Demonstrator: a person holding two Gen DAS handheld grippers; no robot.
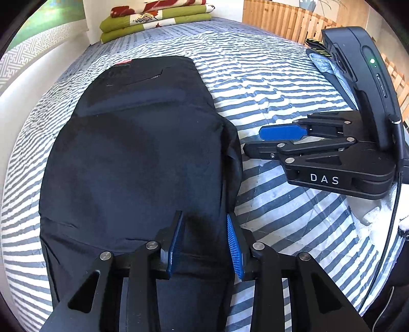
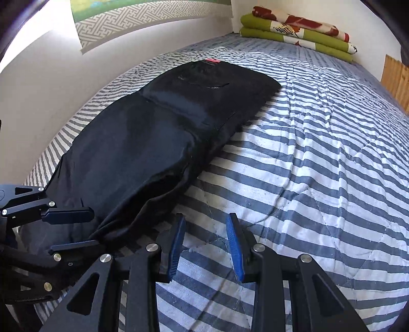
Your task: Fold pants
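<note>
A home bedroom is showing here: a bed (image 2: 319, 143) under a blue-and-white striped quilt is filling both views, a stack of folded green patterned blankets (image 2: 296, 33) is sitting at its far end against a white wall, and a slatted wooden rail (image 1: 286, 23) is running along one side

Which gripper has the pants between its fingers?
The left gripper: its fingers straddle the black pants; the right gripper is over bare striped quilt.

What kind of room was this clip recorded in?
Most likely a bedroom in a home: the dark pants lie on a bed with a striped quilt, a folded green blanket sits at its far end, and a wooden slatted rail runs alongside.
</note>
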